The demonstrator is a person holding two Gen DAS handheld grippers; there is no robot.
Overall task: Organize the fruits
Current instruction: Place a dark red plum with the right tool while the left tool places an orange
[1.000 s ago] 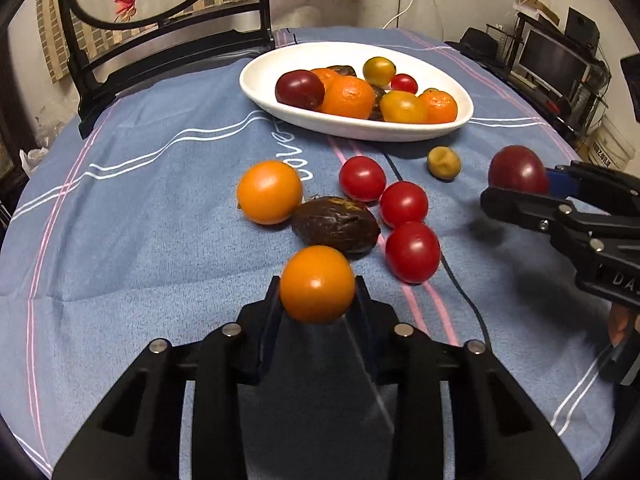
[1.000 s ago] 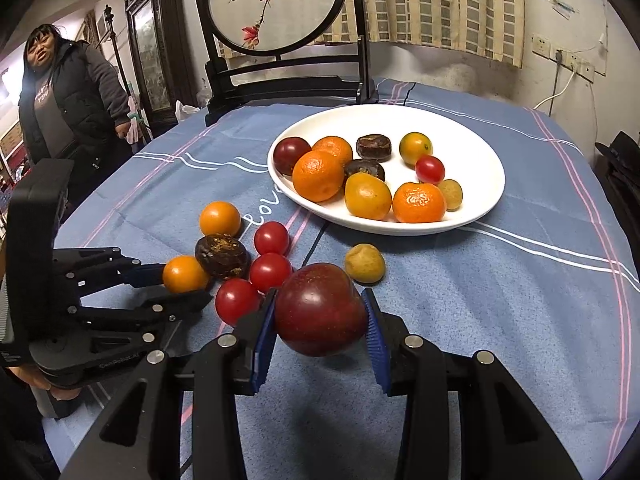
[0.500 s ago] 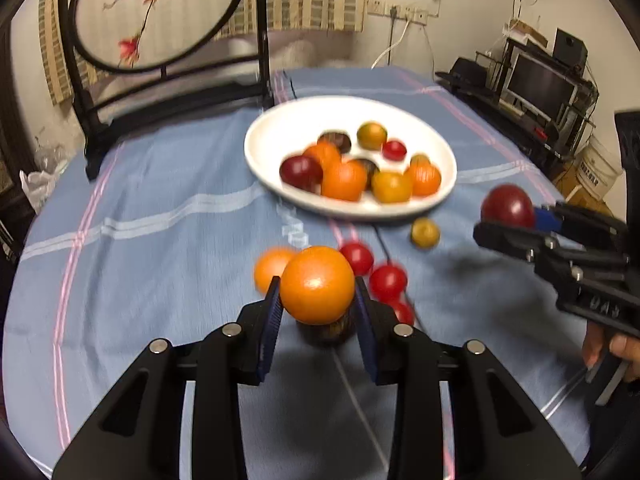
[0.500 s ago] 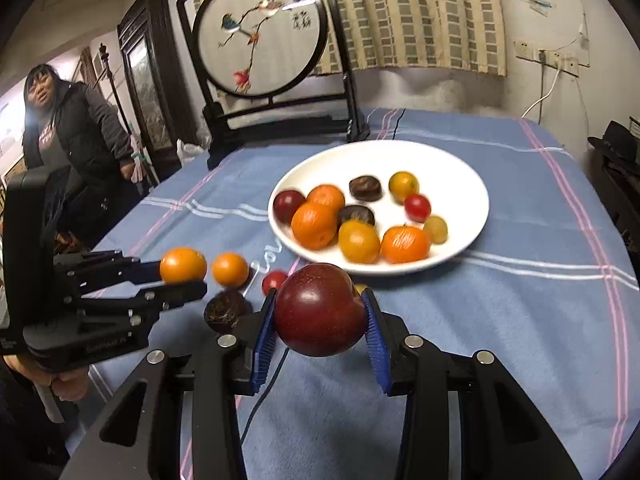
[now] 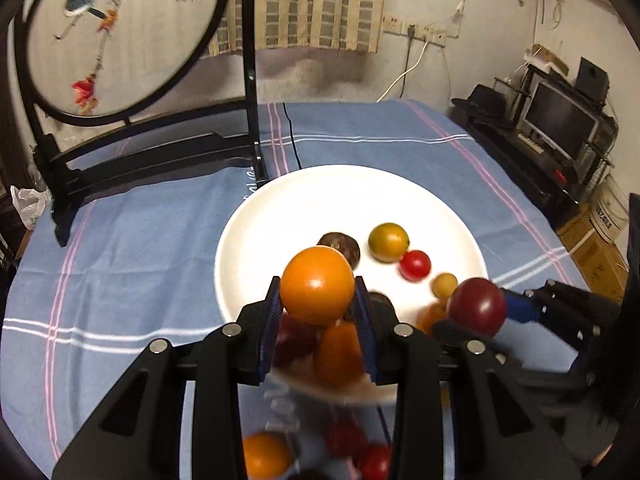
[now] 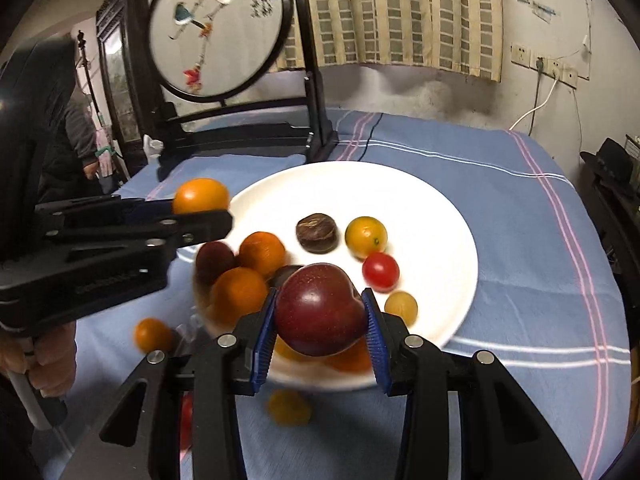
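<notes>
The left tool is clamped on one orange fruit, held in the air over the near rim of the white plate. The right tool is clamped on one dark red plum, also above the plate's near edge, to the right of the left tool.

On the plate, counted from the right wrist view: two oranges in a near-left cluster, one dark plum beside them, one brown wrinkled fruit near the middle, one yellow-orange fruit just beside it, one red cherry tomato and one small yellow fruit toward the right. More fruit lies under the held plum, partly hidden and blurred, so the count there is uncertain.

On the blue striped tablecloth in front of the plate lie one small orange, one yellowish fruit and, in the left wrist view, at least two red tomatoes, blurred.

A round embroidered screen on a black stand rises behind the plate. A person stands at the left, partly hidden by the left tool.
</notes>
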